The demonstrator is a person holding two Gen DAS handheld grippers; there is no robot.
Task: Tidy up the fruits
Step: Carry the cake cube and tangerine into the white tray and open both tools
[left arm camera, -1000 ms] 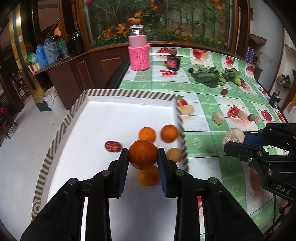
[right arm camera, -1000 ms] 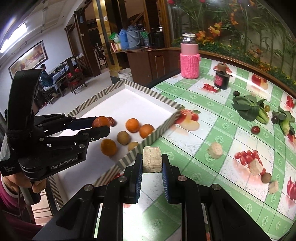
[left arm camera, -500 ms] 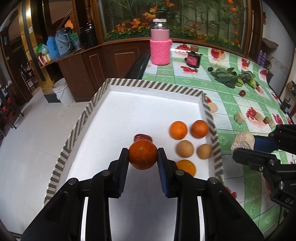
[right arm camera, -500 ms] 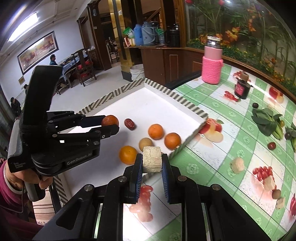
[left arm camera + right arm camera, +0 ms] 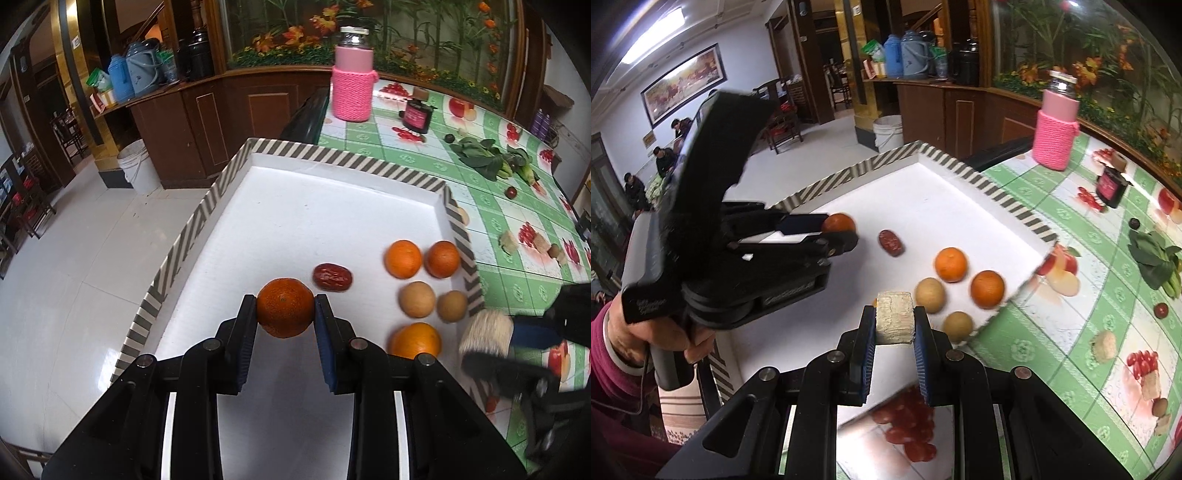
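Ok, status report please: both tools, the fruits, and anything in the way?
Left tool shut on orange above tray. Right tool shut on pale block. Three oranges, two brown fruits, one red date in tray. Nothing in the way.

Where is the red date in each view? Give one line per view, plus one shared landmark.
Left wrist: the red date lies on the tray floor, just right of the orange held by the left hand-held gripper.
Right wrist: centre-left, on the tray floor.
Shared landmark: the pink jar on the table.
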